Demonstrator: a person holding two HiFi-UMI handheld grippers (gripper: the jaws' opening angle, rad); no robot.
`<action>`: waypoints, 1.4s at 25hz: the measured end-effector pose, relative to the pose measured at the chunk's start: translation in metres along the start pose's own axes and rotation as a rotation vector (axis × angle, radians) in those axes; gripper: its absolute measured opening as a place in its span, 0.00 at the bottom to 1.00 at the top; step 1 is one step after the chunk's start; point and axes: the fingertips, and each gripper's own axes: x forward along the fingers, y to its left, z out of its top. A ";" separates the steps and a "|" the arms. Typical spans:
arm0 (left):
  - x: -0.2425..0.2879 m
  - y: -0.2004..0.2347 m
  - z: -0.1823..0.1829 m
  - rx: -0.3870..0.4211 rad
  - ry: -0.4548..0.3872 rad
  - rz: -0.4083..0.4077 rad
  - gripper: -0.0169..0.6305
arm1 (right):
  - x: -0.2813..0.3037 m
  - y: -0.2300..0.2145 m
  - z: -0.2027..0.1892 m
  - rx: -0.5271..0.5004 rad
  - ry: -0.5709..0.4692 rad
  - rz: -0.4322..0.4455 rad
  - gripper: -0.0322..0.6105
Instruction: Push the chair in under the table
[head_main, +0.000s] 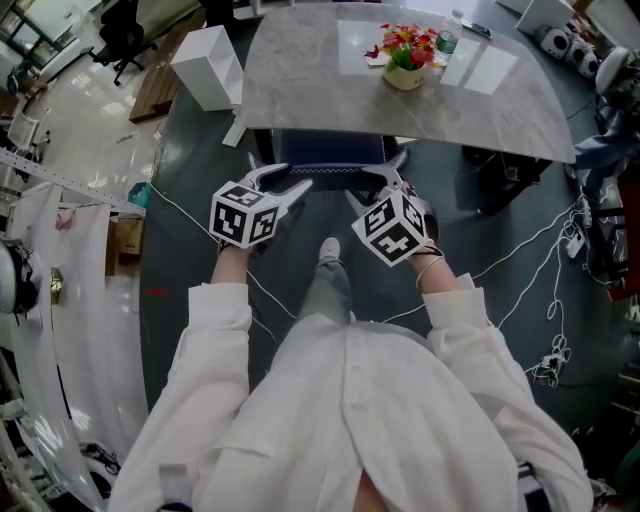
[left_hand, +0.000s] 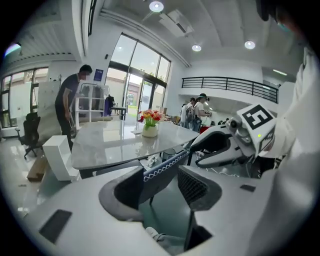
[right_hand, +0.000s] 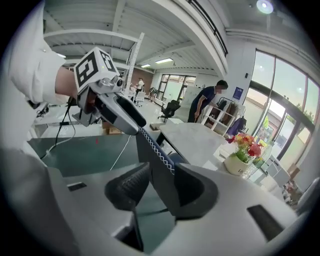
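With the chair (head_main: 330, 148) under the desk (head_main: 320, 80), the left tool (left_hand: 162, 175) and right tool (right_hand: 161, 172) hung released — jaws apart at its backrest.

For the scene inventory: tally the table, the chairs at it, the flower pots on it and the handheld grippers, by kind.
Table: 1
Chair: 1
Flower pot: 1
Grippers: 2, the left gripper and the right gripper
Total: 5
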 end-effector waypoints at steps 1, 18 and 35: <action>-0.005 -0.008 0.000 0.006 -0.008 0.000 0.34 | -0.007 0.004 0.001 0.023 -0.017 0.003 0.31; -0.067 -0.141 0.002 0.099 -0.103 -0.035 0.30 | -0.116 0.050 0.007 0.317 -0.214 0.033 0.20; -0.099 -0.180 0.003 0.097 -0.122 -0.096 0.05 | -0.171 0.077 0.027 0.392 -0.338 0.064 0.11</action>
